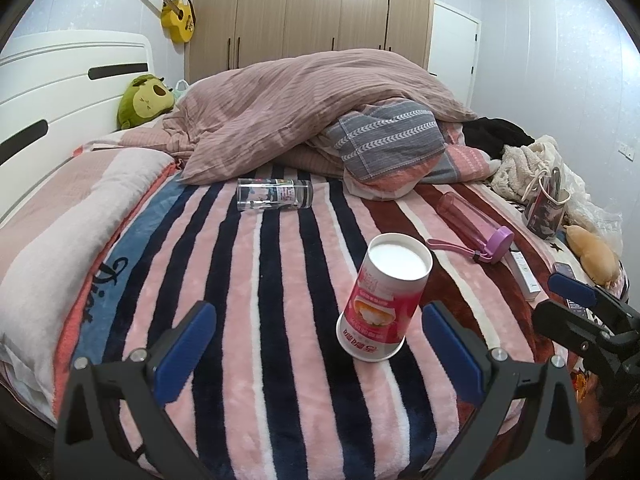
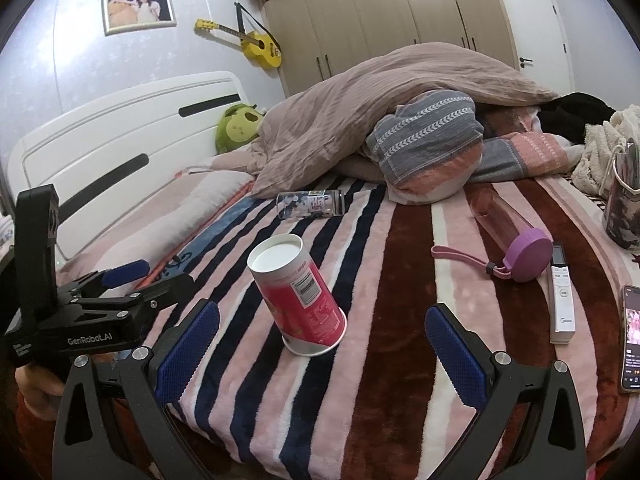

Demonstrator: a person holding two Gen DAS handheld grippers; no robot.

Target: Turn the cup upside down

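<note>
A red and white paper cup [image 1: 380,300] stands upside down on the striped blanket [image 1: 256,320], its rim down and its white base up, leaning a little. It also shows in the right wrist view [image 2: 300,296]. My left gripper [image 1: 320,340] is open and empty, its blue pads either side of the cup and a little short of it. My right gripper [image 2: 322,340] is open and empty, just in front of the cup. Each gripper shows at the edge of the other's view, the right one [image 1: 580,312] and the left one [image 2: 120,292].
A clear glass [image 1: 274,195] lies on its side farther back. A pink bottle with a purple lid [image 1: 476,228] lies to the right, next to a white remote [image 2: 562,304] and a phone [image 2: 632,336]. A heaped duvet [image 1: 304,108] fills the far bed. A bag [image 1: 546,208] stands far right.
</note>
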